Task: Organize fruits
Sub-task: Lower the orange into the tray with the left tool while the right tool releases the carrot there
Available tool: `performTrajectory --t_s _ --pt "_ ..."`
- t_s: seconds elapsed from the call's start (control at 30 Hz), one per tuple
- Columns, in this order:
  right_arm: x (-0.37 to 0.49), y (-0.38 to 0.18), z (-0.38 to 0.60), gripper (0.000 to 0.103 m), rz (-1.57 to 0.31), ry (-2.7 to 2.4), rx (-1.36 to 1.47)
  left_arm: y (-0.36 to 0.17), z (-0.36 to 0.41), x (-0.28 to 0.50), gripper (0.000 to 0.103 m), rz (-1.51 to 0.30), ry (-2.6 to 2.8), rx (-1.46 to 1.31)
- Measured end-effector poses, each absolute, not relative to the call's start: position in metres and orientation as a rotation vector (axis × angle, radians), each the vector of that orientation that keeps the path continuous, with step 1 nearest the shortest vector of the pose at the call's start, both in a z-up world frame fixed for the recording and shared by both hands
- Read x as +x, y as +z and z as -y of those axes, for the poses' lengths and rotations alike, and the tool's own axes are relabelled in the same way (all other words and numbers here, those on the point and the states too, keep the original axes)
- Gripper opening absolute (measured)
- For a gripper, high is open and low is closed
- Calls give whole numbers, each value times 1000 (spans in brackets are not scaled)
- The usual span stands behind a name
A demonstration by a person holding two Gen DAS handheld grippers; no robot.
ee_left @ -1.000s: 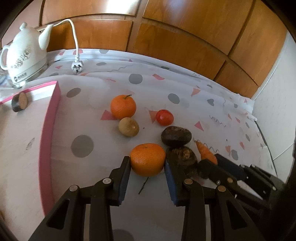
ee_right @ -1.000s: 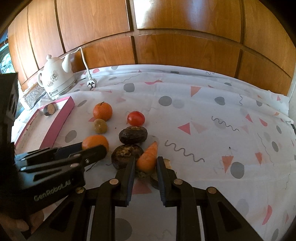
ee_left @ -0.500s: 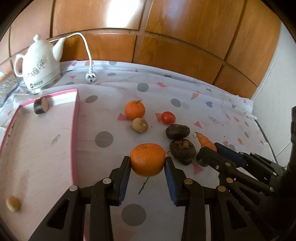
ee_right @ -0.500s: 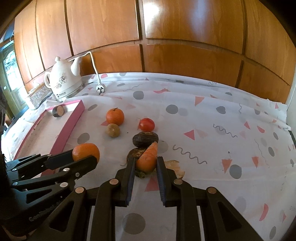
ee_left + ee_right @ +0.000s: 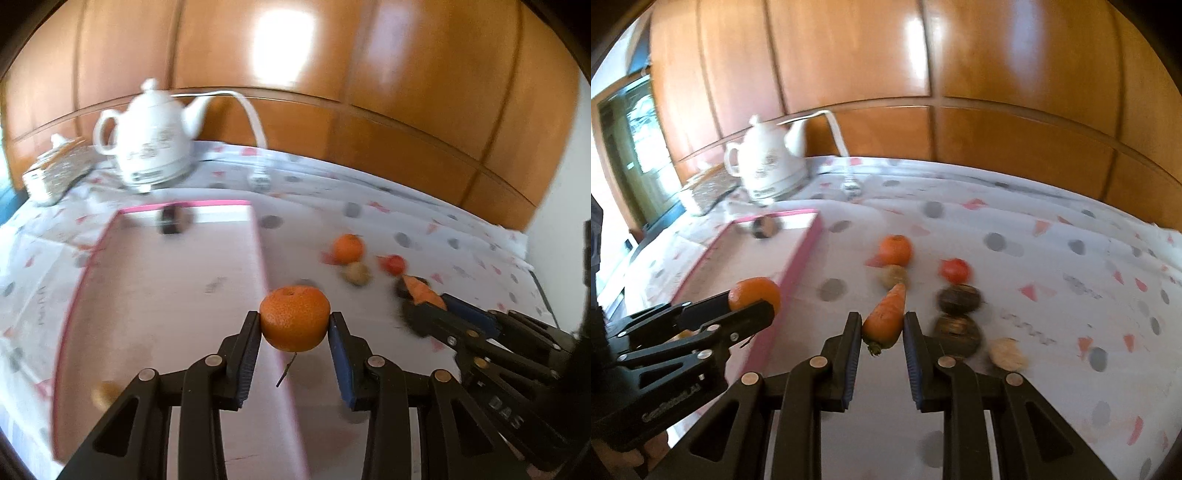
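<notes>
Fruits in transit: both claws loaded

Orange (image 5: 294, 318) sits clamped between the left gripper (image 5: 293, 326) pads, lifted over the pink rim of the tray (image 5: 258, 236). Right gripper (image 5: 878, 325) is closed on the carrot (image 5: 885, 318), held above the cloth. More produce lies beyond: another orange (image 5: 894, 249), a tomato (image 5: 955, 270). Looks like the carry step. Next call, I'd say: swing over the tray floor, lower, open the jaws gently
</notes>
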State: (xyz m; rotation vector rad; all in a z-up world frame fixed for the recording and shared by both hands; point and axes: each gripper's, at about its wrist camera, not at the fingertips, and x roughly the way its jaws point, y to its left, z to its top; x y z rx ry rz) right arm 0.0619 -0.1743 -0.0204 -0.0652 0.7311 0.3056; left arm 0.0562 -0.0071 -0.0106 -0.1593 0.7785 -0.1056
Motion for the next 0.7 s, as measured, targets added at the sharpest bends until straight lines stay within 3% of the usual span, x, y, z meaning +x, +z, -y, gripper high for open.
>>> performTrajectory --t_s 0.47,0.5,0.57,0.7 --pt "61 -22 69 23 -777 538 -153 -20 -86 35 41 -756 166 -230" --pt "61 -24 64 24 -782 539 -152 -19 -88 33 45 -749 172 -228" --pt "63 -27 57 38 -789 532 -155 -17 -90 30 54 -736 175 -233" --pt "58 -32 54 41 -799 518 -161 -14 -92 26 62 -729 169 -254"
